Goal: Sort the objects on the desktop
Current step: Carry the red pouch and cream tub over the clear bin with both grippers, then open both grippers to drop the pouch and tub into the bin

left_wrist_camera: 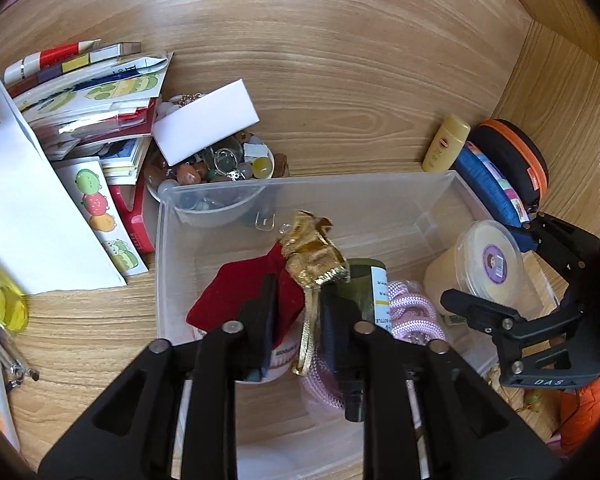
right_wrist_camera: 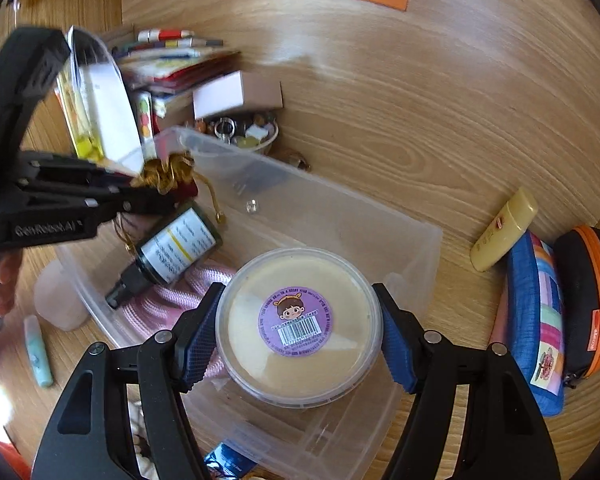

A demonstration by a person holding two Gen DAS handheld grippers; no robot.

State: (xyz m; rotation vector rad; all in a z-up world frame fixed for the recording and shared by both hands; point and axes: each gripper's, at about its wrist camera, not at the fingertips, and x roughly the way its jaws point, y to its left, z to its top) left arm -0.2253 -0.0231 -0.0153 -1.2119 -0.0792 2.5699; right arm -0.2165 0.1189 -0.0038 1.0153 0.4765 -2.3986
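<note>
Holding a red-and-gold pouch [left_wrist_camera: 300,276] over the clear bin [left_wrist_camera: 172,216], the left tongs [left_wrist_camera: 296,320] seem clamped; the right tongs [right_wrist_camera: 298,344] grip the cream tub [right_wrist_camera: 298,326] inside it, beside a green bottle [right_wrist_camera: 176,248].

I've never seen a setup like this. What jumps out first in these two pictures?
Probably the round tub with a purple cartoon sticker, sitting between the blue pads of the right gripper over the clear plastic bin. Next, the red pouch with gold trim, held above the bin at the left gripper. Behind the bin, a bowl of colourful stones sits on the wooden desk.
</note>
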